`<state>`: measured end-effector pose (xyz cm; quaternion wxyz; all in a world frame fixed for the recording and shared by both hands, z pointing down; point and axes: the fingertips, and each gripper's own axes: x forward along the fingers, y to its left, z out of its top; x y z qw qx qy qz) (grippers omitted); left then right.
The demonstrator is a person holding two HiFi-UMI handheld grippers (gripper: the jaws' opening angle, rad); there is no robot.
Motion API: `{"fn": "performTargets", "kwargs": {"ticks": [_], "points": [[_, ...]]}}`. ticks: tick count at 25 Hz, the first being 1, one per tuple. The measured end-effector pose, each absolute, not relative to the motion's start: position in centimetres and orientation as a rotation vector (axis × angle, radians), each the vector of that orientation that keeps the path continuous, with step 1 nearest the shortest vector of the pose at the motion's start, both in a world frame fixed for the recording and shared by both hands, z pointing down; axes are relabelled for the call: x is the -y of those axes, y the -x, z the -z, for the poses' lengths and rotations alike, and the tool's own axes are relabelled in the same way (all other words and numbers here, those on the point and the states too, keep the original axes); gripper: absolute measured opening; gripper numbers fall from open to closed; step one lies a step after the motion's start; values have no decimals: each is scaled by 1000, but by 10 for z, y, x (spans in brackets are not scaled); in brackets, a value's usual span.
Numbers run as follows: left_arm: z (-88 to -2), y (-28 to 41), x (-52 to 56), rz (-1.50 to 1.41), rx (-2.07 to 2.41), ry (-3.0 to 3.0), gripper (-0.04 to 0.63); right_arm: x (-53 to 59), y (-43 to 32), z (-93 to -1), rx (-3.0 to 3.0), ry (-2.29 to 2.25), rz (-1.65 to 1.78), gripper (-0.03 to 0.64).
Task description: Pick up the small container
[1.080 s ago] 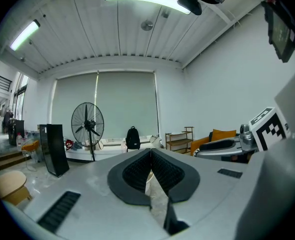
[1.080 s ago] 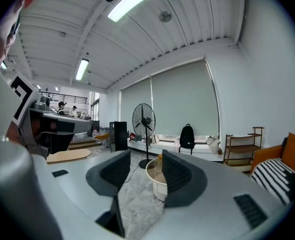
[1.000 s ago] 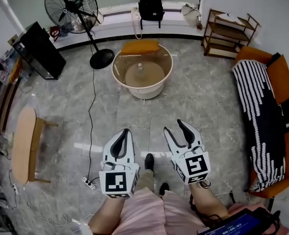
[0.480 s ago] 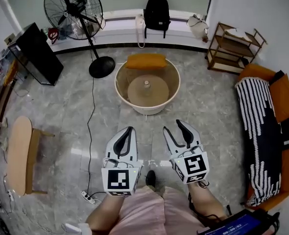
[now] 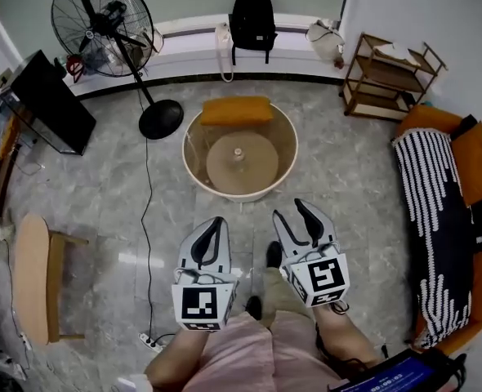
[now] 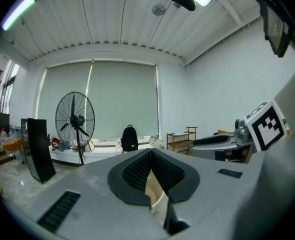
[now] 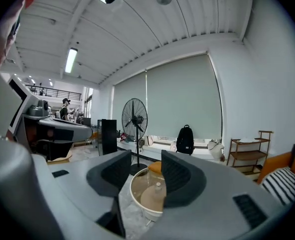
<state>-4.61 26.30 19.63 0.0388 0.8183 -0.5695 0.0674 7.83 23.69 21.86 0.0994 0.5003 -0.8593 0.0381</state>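
I hold both claws low in front of me over the grey stone floor [image 5: 351,166], neither one touching anything. My left claw [image 5: 216,222] is clenched, its two dark ribbed pads pressed tip to tip with nothing between them. My right claw [image 5: 292,212] is released, its jaws standing apart and bare. Through their gap I see the round desk [image 5: 241,194] ahead. The small container [image 5: 238,151] stands upright at the middle of that desk's brown top, inside the pale rim, well apart from both claws. An orange cushion [image 5: 237,109] lies at the desk's far edge. Beyond it a black backpack [image 5: 252,16] hangs against the low ledge under the window. A tall standing fan [image 5: 102,24] is off to the left, its round base on the floor near the desk. A wooden shelf [image 5: 386,76] sits in the right corner, and a striped blanket [image 5: 433,211] drapes over the orange sofa [image 5: 479,158] along the right wall.
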Motion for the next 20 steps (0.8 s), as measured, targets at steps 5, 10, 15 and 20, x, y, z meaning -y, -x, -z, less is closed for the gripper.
{"fn": "performTargets", "kwargs": {"ticks": [5,10,15,20], "points": [[-209,32,-205,-264,1756,-2477,12,-175,-100,-234,2551,-1497,-172,189],[-208,14,-137,-318,1766,-2480,12,-102,-123,-233,2574,-1514,-197,187],[-198,-13,-78,-374,1759,-2511,12,-40,-137,-224,2624,-1490,-218,184],[-190,-11,-45,-414,1802,-2454,12,3,-134,-221,2667,-1455,-237,183]]}}
